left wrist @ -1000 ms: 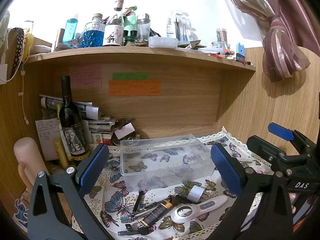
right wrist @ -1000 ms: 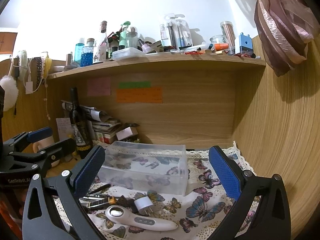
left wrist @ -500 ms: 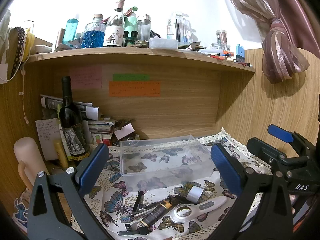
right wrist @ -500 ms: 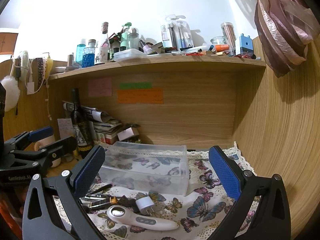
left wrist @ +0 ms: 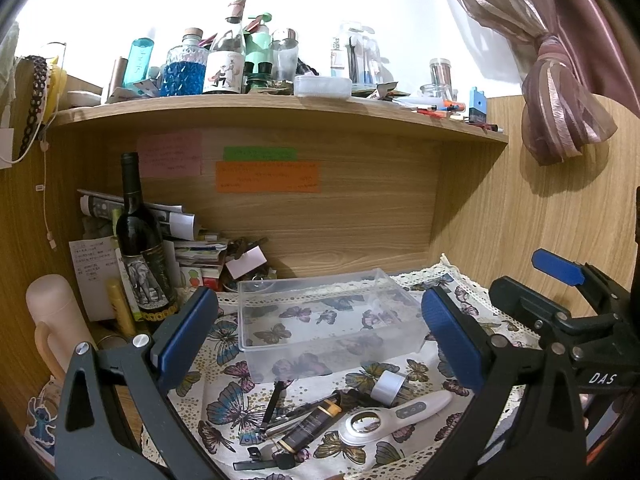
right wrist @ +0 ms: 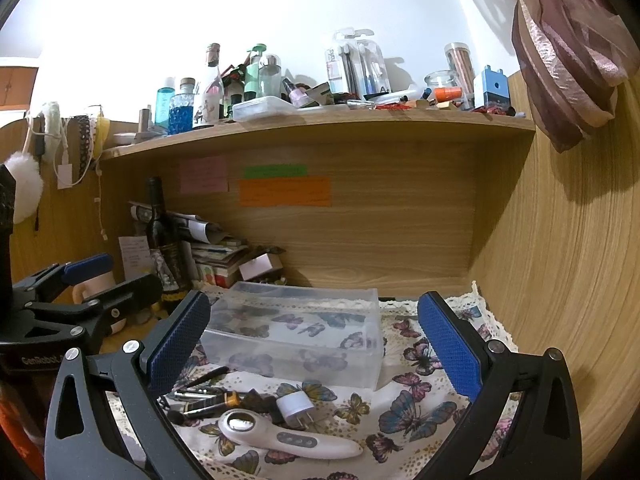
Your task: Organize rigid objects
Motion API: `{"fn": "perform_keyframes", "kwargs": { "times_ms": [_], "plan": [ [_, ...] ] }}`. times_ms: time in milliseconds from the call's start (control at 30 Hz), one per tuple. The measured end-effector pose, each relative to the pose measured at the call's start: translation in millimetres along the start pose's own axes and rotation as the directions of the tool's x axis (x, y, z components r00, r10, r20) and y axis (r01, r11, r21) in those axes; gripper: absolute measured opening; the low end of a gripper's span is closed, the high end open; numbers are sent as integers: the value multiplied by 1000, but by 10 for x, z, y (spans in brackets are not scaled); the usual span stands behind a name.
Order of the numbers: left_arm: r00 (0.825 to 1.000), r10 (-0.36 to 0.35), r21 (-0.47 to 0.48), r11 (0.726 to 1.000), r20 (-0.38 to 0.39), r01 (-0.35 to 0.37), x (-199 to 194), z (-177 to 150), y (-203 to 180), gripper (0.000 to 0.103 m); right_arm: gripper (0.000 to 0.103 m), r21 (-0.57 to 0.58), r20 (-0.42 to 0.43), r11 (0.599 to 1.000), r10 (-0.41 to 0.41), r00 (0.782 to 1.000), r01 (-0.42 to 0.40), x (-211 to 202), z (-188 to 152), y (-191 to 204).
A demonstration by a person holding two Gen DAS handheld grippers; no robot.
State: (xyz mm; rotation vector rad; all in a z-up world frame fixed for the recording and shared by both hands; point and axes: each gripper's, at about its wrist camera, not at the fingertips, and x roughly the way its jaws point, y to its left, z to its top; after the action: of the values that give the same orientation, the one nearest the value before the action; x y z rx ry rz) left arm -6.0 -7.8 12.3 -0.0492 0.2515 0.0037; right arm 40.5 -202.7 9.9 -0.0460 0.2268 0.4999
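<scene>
Left hand-held gripper [left wrist: 320, 332] and right hand-held gripper [right wrist: 314, 344] both hover wide apart, empty. Clear box [left wrist: 328, 316] on table cloth [right wrist: 424, 404], nothing inside. Pile just before it: magnifier [right wrist: 280, 434], plug [right wrist: 294, 404], tube [left wrist: 310, 424]. Sorting not yet begun.

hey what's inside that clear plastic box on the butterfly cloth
Nothing shows inside the clear box; only the butterfly cloth shows through its walls. Its far corners are hazy.
</scene>
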Motion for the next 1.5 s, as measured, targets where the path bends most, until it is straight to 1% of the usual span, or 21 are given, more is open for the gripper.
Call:
{"fn": "perform_keyframes", "kwargs": {
  "times_ms": [533, 767, 967, 1000, 1033, 1067, 1100, 1167, 1233, 1267, 1333, 1400, 1433, 1500],
  "plan": [
    [1000, -15, 13, 1000, 2, 15, -6, -5, -69, 103, 103, 5, 1, 1000, 1, 1000, -1, -10, -4, -14],
    [999, -38, 2, 999, -22, 38, 57, -30, -41, 103, 103, 10, -3, 1000, 2, 1000, -2, -8, -18, -28],
    [999, -31, -20, 999, -40, 30, 122, -73, 54, 102, 103, 14, -11, 1000, 15, 1000, -15, 32, -59, -50],
    [999, -24, -23, 999, -45, 23, 132, -83, 80, 98, 103, 15, -15, 1000, 19, 1000, -19, 45, -67, -55],
    [999, -17, -24, 1000, -52, 16, 139, -95, 101, 89, 103, 17, -23, 1000, 24, 999, -24, 72, -78, -64],
    [998, -9, -24, 1000, -66, 7, 160, -113, 131, 85, 103, 18, -29, 999, 29, 999, -29, 87, -86, -67],
    [997, -6, -26, 1000, -78, 4, 174, -140, 153, 83, 103, 20, -37, 999, 38, 999, -38, 109, -105, -76],
    [994, -1, -30, 1000, -105, -2, 209, -199, 205, 82, 99, 26, -65, 998, 54, 996, -52, 174, -155, -96],
    [990, 18, -24, 999, -138, -22, 247, -284, 260, 73, 92, 29, -98, 998, 65, 993, -62, 241, -217, -107],
    [986, 28, -20, 999, -161, -32, 274, -339, 295, 71, 90, 29, -112, 997, 69, 991, -67, 270, -240, -109],
    [980, 36, -23, 999, -198, -42, 306, -430, 360, 67, 82, 32, -153, 996, 86, 984, -82, 346, -309, -120],
    [971, 44, -29, 998, -236, -52, 345, -524, 421, 64, 80, 37, -190, 995, 96, 977, -91, 414, -387, -125],
    [965, 46, -33, 998, -257, -56, 362, -582, 451, 62, 77, 35, -208, 995, 96, 973, -91, 447, -429, -116],
    [954, 46, -41, 997, -297, -61, 399, -691, 494, 60, 72, 32, -246, 995, 96, 964, -91, 511, -522, -99]
  ]
}}
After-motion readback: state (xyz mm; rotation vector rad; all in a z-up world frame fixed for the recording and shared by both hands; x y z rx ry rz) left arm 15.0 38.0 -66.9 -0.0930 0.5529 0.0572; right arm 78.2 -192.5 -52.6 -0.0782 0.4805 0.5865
